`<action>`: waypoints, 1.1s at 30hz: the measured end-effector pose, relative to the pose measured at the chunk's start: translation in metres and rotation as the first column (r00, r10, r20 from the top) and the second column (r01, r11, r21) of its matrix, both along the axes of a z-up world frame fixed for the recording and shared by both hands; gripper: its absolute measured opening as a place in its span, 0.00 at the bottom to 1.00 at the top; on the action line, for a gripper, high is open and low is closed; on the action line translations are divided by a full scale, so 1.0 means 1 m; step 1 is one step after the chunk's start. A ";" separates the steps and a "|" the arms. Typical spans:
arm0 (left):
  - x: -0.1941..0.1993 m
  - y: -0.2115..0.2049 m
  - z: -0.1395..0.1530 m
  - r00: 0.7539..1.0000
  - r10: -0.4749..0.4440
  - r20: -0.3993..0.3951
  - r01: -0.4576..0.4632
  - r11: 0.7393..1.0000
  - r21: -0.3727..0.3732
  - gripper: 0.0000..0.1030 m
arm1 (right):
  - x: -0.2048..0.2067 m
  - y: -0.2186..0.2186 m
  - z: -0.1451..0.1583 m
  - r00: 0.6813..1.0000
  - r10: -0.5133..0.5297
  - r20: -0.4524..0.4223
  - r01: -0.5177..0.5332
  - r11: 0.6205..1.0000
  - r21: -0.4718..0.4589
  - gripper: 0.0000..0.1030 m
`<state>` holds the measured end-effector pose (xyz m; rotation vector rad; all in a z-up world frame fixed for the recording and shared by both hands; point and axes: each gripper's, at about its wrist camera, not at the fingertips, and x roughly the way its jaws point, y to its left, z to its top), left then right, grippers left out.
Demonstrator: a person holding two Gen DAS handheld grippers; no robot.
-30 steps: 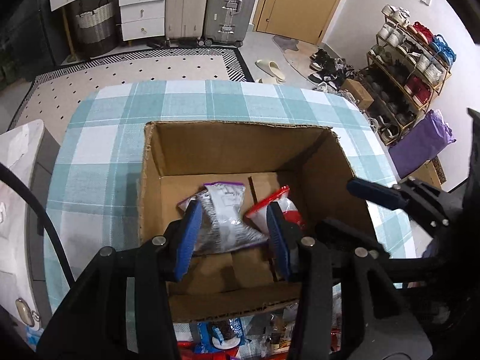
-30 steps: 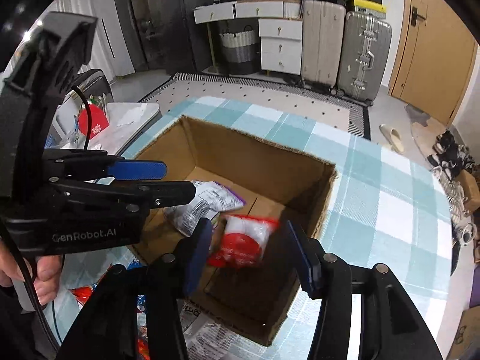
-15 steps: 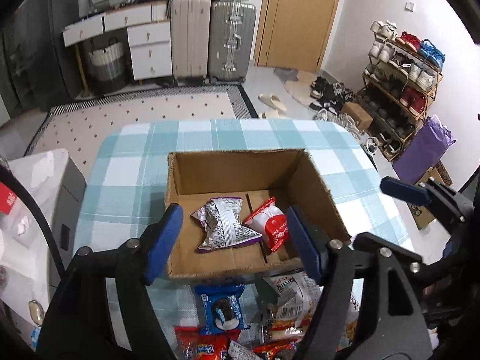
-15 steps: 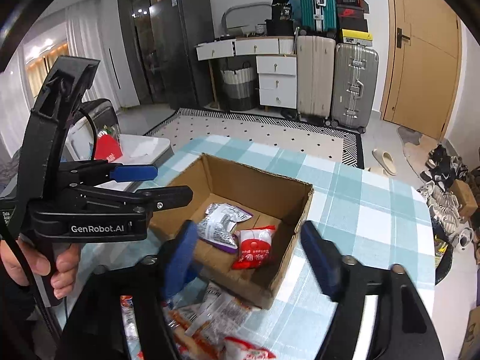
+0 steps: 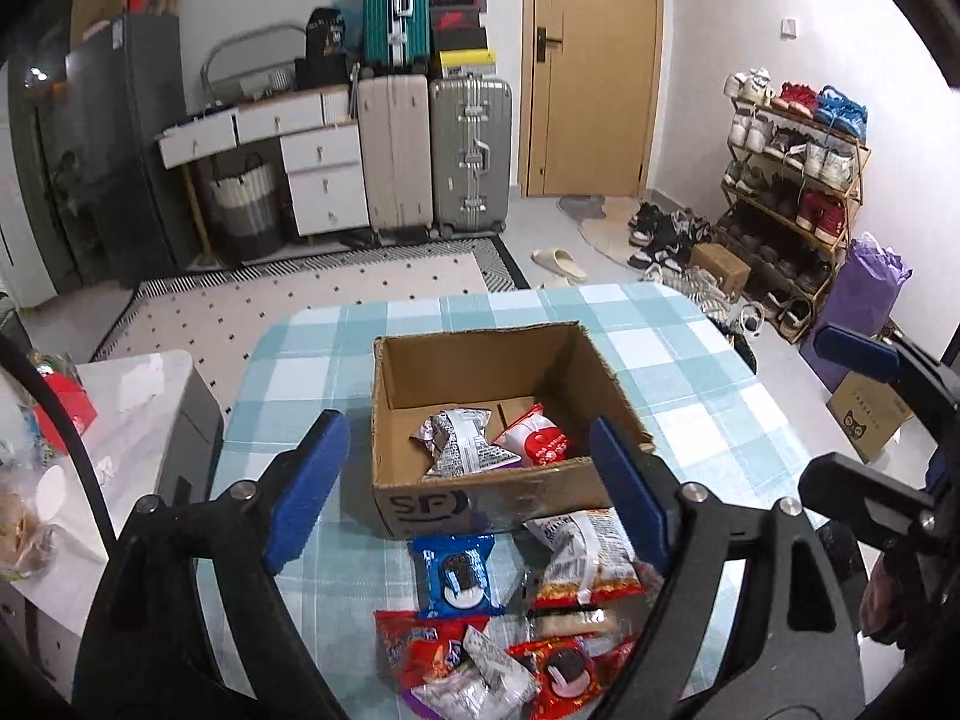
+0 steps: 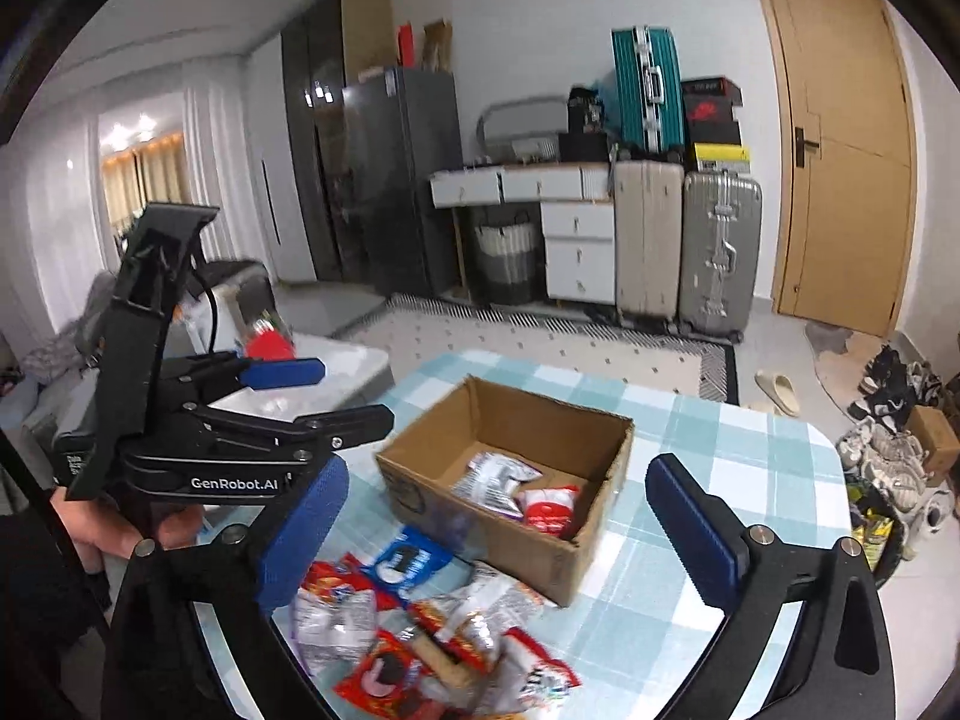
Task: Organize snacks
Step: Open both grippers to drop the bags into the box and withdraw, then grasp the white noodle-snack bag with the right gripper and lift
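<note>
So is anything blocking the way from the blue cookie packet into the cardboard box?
Only the box's own near wall. The blue cookie packet lies on the tablecloth just in front of the cardboard box, so it must be lifted over that wall. The top is open, with bare floor left of the two packets inside.

Snacks and box on the checked cloth

A silver packet and a red one are seen lying inside the open cardboard box beyond the fingertips; loose snack packets are heaped below and between the fingers.
</note>
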<state>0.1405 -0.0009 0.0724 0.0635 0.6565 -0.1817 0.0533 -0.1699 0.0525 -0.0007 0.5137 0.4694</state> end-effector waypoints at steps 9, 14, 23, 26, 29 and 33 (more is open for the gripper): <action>-0.064 -0.014 0.017 0.998 0.014 0.054 -0.014 1.000 0.006 0.84 | -0.057 -0.009 -0.014 0.999 -0.027 0.040 0.025 0.999 0.045 1.00; -0.096 -0.017 0.013 0.998 0.019 0.066 -0.019 1.000 0.014 0.89 | -0.075 -0.027 -0.030 0.993 -0.098 0.067 0.091 0.991 0.102 1.00; -0.129 -0.001 -0.028 0.998 0.046 0.051 -0.044 0.998 -0.034 0.99 | -0.097 -0.042 -0.063 0.988 -0.149 0.051 0.145 0.987 0.074 1.00; -0.132 0.004 -0.042 0.997 0.064 0.045 -0.063 0.998 -0.028 0.99 | -0.098 -0.047 -0.076 0.990 -0.136 0.021 0.133 0.985 0.113 1.00; -0.135 0.010 -0.055 0.996 0.066 0.059 -0.064 0.997 -0.040 0.99 | -0.095 -0.049 -0.087 0.990 -0.140 -0.001 0.138 0.980 0.143 1.00; -0.138 0.015 -0.079 0.996 0.069 0.059 -0.069 0.998 -0.010 0.99 | -0.085 -0.049 -0.106 0.989 -0.136 -0.057 0.143 0.979 0.146 1.00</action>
